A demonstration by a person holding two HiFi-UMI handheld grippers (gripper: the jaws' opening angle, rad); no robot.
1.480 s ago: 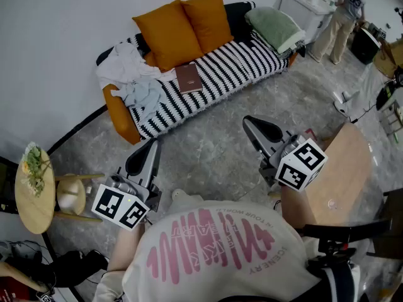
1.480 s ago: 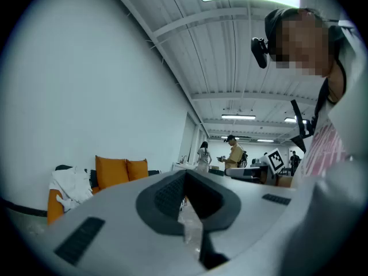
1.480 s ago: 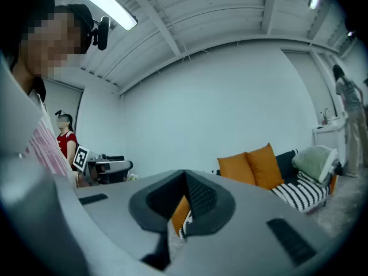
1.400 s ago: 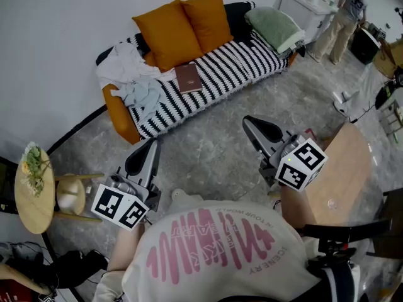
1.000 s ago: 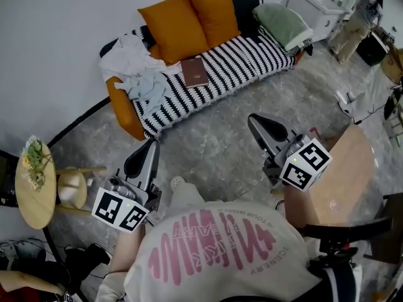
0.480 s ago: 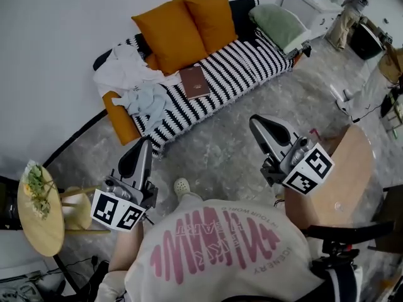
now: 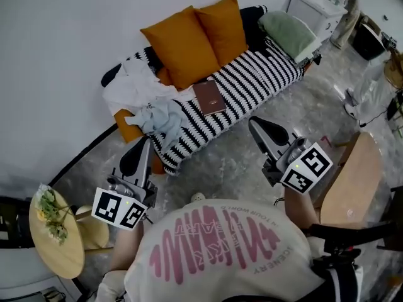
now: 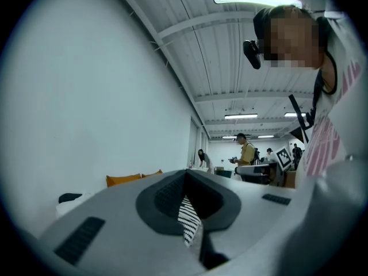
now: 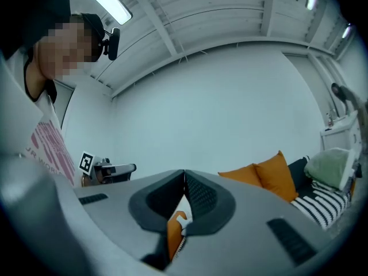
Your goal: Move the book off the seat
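A brown book [image 7: 209, 97] lies flat on the black-and-white striped sofa seat [image 7: 252, 80], in front of two orange cushions [image 7: 195, 39]. Both grippers are held level above the grey floor, short of the sofa and pointing toward it. My left gripper [image 7: 143, 145] has its jaws together with nothing between them; its tip is near the sofa's left front corner. My right gripper [image 7: 253, 123] is shut and empty, close to the sofa's front edge, right of the book. In the right gripper view the orange cushions [image 9: 264, 174] show beyond the closed jaws.
Crumpled white and pale blue clothes [image 7: 148, 102] cover the sofa's left end. A green pillow [image 7: 286, 30] lies at its right end. A round wooden side table with flowers [image 7: 56, 238] stands at left, a wooden table [image 7: 349, 187] at right, a white cabinet [image 7: 315, 8] behind.
The person has walked toward the sofa; both grippers moved forward with them, still shut and empty. The sofa and book now sit nearer in the head view.
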